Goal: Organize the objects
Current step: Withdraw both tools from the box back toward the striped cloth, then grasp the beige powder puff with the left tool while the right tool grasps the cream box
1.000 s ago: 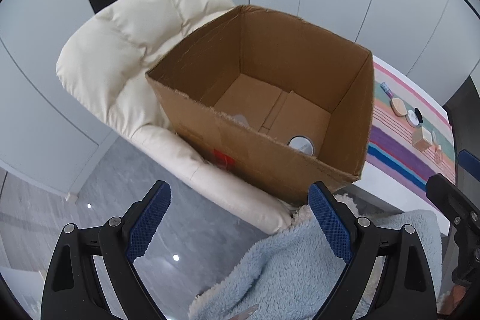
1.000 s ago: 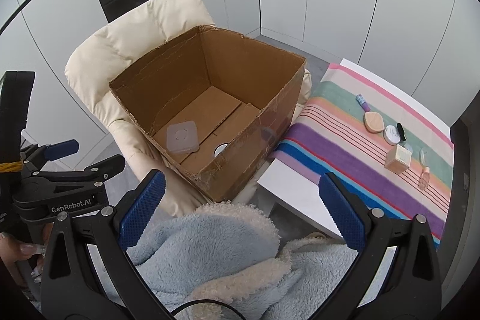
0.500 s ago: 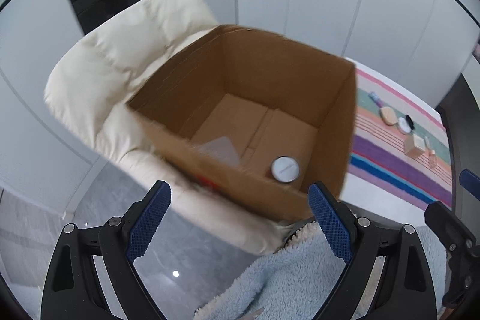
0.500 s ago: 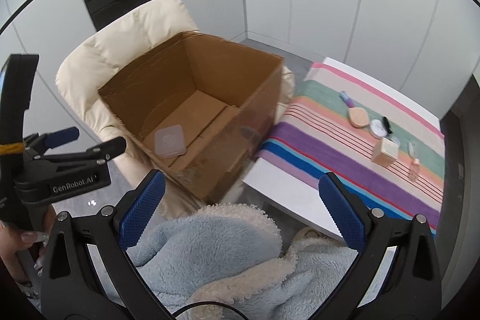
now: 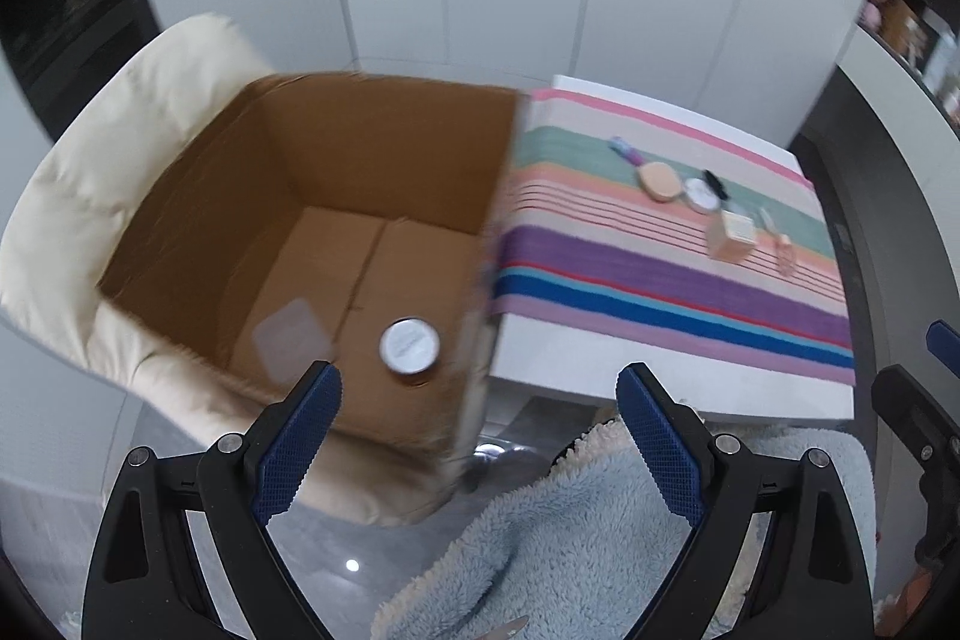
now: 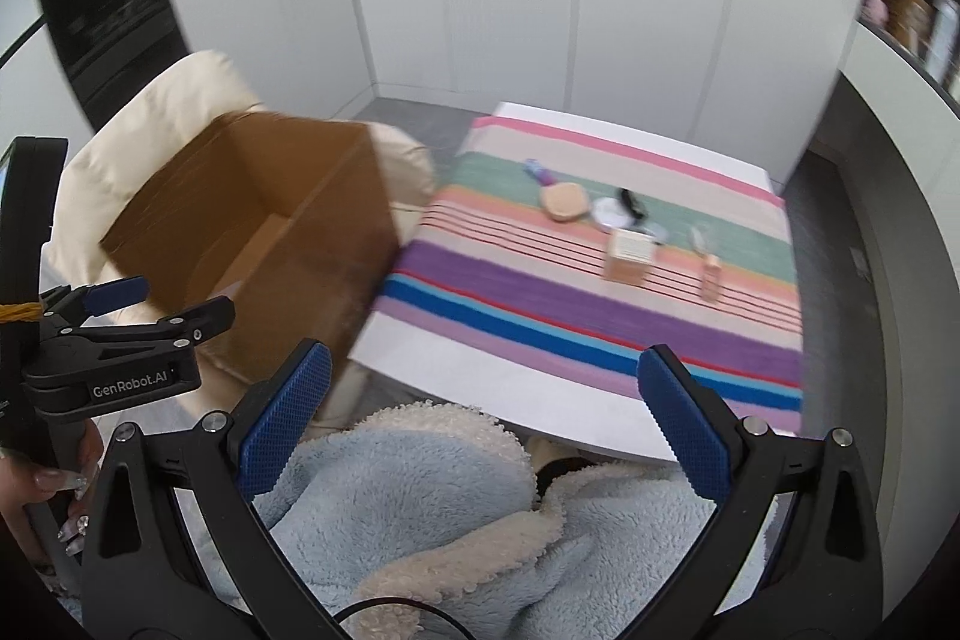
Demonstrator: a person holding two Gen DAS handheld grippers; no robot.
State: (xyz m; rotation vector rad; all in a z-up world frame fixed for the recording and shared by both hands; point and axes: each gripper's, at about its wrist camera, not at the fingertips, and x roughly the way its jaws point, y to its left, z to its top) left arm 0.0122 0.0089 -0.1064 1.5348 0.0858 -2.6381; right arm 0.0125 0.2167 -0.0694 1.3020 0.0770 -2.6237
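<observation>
Motion blur smears the open brown cardboard box (image 5: 336,220) in both views. The small items near the far right corner of the counter are too blurred to identify. The box's near wall hides its floor in the right wrist view.

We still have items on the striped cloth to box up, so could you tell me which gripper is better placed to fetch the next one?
Right, probably. The right gripper faces the striped cloth with the wooden cube ahead; the left gripper sits nearer the cardboard box. Both are open and empty.

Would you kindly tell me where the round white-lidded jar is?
In the left wrist view, the jar sits on the cardboard box floor, near its right wall, beside a translucent square lid.
</observation>
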